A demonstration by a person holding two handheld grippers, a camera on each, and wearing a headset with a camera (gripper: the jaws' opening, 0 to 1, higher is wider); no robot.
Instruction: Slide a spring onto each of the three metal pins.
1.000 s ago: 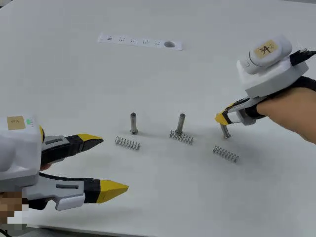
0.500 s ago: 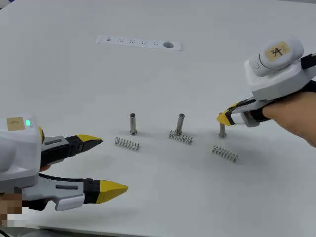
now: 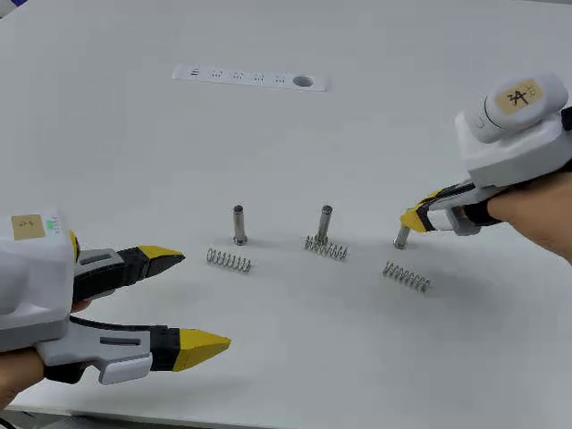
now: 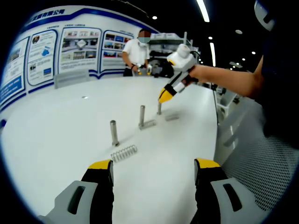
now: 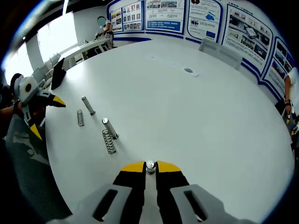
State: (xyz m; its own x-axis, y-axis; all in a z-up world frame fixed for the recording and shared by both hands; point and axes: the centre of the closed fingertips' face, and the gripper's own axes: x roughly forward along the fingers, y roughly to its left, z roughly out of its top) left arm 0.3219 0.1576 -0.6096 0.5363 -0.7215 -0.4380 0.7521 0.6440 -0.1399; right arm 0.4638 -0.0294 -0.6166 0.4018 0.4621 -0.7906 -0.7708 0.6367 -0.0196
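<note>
Nearest, at the lower left of the head view: left gripper, white and grey body, black jaws tipped in yellow, spread wide with nothing between them.

Beyond it, on the matte white table: three coiled wire springs, all lying on their sides, none on a pin. In order, left spring, middle spring, right spring.

Just behind the springs: three pins, short smooth cylinders of shiny metal.
- Left pin: upright, slightly wider at the foot, near its spring but apart from it.
- Middle pin: upright, with the middle spring just beside its foot.
- Right pin: leaning a little, top pinched between the closed yellow tips of the right gripper. Round pin head plain between those tips in the right gripper view.

Farthest back: a flat white power strip, long and narrow, with a round grey mark near its right end, well apart from pins and springs.
</note>
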